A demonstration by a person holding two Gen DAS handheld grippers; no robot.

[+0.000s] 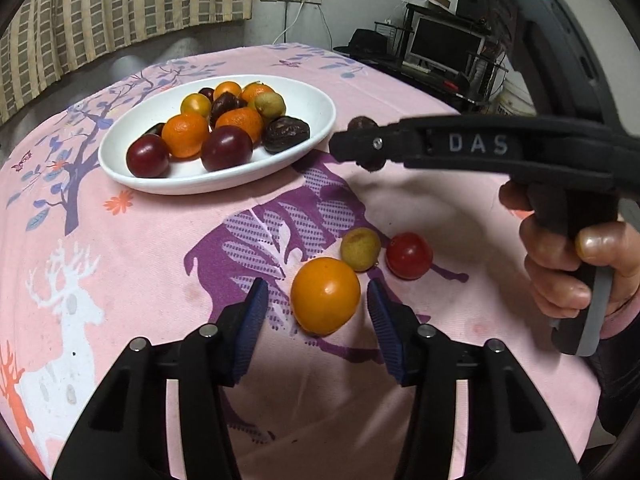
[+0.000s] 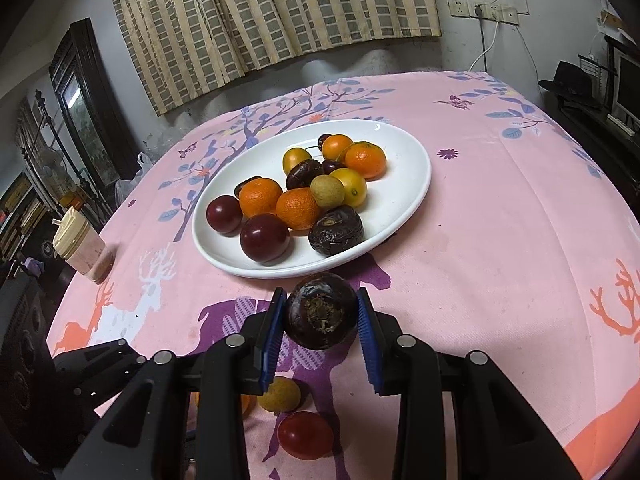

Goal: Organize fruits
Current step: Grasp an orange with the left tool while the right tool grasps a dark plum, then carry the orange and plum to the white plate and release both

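Gripping a dark wrinkled fruit [image 2: 321, 316] between its blue fingers [image 2: 272, 334], the right gripper [image 2: 320, 322] was angled downward, just short of the near rim of the white plate [image 2: 404, 200] at the centre of the right wrist frame. In the left wrist view the same gripper entered from the right edge, its handle wrapped by a hand [image 1: 576, 264] at lower right, its tip close to the plate's right rim.

The left gripper [image 1: 316, 312] pointed down at the lower centre of its frame; its fingers [image 1: 250, 320] stood on either side of an orange-yellow fruit [image 1: 325, 295] lying on the surface [image 1: 120, 248], with a gap visible on both sides, so the pads were not pressing it. Just above and right of that fruit lay a yellow-green fruit [image 1: 360, 249] and a red fruit [image 1: 409, 255], near each other.

The plate carried a heap of orange, dark red, yellow and dark brown fruits. A pink cloth printed with deer and branches covered the surface. A lidded cup [image 2: 78, 246] stood at the left edge in the right wrist view. A checked curtain [image 2: 272, 12] hung in the upper frame, wall sockets [image 2: 484, 10] at upper right.
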